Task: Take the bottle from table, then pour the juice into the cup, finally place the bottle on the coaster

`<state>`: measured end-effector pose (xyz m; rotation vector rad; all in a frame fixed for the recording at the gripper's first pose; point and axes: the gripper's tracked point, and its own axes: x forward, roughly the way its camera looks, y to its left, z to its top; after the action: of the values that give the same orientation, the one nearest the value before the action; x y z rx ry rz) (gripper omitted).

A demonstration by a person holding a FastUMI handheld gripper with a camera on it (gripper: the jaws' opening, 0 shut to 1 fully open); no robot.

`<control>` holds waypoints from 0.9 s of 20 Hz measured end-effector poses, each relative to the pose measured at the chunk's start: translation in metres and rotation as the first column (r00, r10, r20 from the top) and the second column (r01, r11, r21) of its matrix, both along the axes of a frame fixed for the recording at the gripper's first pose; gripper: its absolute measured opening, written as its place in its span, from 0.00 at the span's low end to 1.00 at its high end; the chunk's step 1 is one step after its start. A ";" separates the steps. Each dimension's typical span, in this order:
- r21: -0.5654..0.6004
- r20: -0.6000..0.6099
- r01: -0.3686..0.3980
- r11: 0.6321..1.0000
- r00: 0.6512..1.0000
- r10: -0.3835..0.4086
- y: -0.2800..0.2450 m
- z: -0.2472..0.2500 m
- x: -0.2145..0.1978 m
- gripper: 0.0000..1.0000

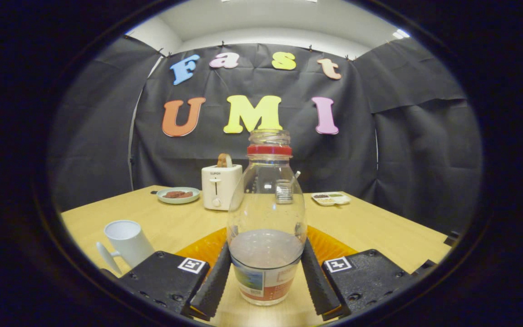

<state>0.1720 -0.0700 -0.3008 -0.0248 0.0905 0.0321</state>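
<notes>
The clear bottle (266, 218) stands upright between the jaws of the gripper (266, 281), both fingers pressed against its lower sides just above the label, so the jaws are closed on it at bottle width. Its base looks to be on or just above the desk (379, 227), in front of the orange coaster (332, 243) that lies right behind it. The white cup (127, 240) sits well off to the left, with a toaster (219, 186) and two small dishes farther back.
</notes>
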 end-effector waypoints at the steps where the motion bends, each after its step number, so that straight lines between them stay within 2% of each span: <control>1: -0.028 0.020 0.013 1.000 1.000 -0.013 -0.003 0.008 -0.004 0.81; 8: -0.212 0.092 0.045 0.976 0.995 -0.025 -0.003 0.047 -0.021 0.80; 12: -0.325 0.134 0.072 0.943 0.991 -0.030 -0.001 0.063 -0.026 0.80; 18: -0.467 0.101 0.082 0.881 0.994 -0.039 -0.003 0.063 -0.019 0.80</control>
<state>0.1526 -0.0729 -0.2373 -0.5121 0.0075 -0.0553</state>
